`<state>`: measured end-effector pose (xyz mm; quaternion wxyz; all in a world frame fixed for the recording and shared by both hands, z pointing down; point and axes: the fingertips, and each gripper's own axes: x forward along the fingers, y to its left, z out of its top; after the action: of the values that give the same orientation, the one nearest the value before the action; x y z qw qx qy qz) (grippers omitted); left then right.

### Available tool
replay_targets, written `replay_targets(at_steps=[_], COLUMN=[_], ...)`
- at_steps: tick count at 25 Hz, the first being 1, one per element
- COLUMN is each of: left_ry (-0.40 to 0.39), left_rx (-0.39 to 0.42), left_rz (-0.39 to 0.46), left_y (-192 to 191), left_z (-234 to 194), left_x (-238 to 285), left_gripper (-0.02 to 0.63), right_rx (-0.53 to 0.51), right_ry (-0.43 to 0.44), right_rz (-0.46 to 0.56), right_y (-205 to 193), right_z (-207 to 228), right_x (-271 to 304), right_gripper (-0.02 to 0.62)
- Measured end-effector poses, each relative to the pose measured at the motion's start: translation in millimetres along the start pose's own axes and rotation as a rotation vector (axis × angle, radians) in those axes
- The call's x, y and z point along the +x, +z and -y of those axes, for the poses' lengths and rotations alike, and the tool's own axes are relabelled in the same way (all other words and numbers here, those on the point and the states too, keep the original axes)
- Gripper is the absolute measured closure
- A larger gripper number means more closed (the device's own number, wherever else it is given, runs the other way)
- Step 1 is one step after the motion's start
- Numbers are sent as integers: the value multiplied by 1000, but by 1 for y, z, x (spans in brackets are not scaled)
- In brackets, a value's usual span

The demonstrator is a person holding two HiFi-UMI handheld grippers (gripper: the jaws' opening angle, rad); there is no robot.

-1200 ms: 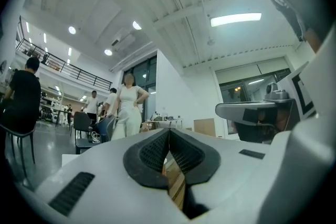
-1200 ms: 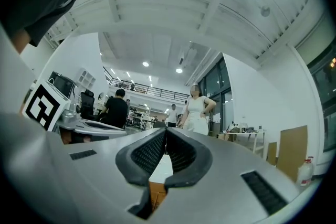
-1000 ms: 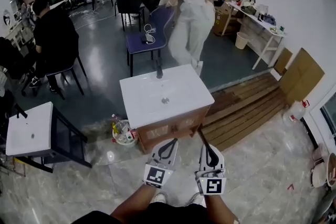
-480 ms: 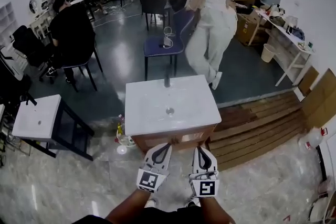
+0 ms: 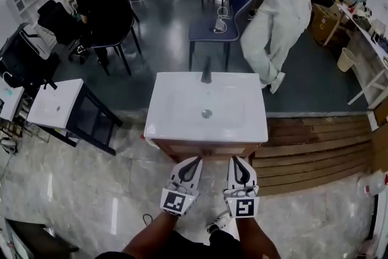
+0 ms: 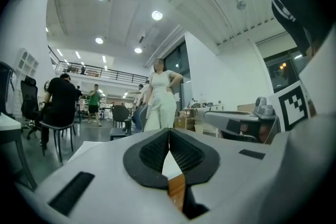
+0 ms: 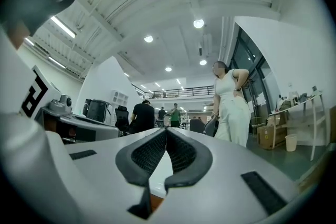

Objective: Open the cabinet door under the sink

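Note:
The sink unit stands straight ahead in the head view: a white basin top (image 5: 182, 115) with a dark faucet (image 5: 207, 71), and under it only a thin strip of the wooden cabinet front (image 5: 206, 150) shows. My left gripper (image 5: 195, 159) and right gripper (image 5: 236, 159) are side by side just short of that front, both pointing at it. The left gripper (image 6: 169, 131) is shut with nothing in it, and brown cabinet wood (image 6: 176, 190) shows below its tips. The right gripper (image 7: 166, 131) is likewise shut and empty. No door handle shows.
A person in white (image 5: 282, 15) stands behind the sink beside a blue chair (image 5: 221, 30). A second white basin on a dark stand (image 5: 54, 105) is at the left. Wooden decking (image 5: 315, 148) lies to the right. A person in black (image 5: 106, 3) sits further back.
Both grippers have come forward and lower toward the cabinet front, still shut. The sink unit now sits square and closer in the head view, its wooden front shrunk to a strip.

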<state>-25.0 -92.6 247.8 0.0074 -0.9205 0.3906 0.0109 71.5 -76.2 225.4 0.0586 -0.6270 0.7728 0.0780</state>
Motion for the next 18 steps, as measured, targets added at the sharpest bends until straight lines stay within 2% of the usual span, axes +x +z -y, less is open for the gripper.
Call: replay_targets(at_steps=[7, 11, 18], left_ry=[53, 62, 62], left_rx=[-23, -46, -70], left_rz=[-24, -46, -97], left_y=[-32, -67, -132], left_z=[-11, -24, -28], left_x=[20, 24, 29], left_gripper=[583, 583, 583], right_rx=[21, 16, 30], right_ry=[17, -6, 6], right_rz=[-29, -65, -108], right_y=[-34, -67, -120], right_z=[5, 6, -2], right_x=[19, 21, 21], right_gripper=[572, 572, 571])
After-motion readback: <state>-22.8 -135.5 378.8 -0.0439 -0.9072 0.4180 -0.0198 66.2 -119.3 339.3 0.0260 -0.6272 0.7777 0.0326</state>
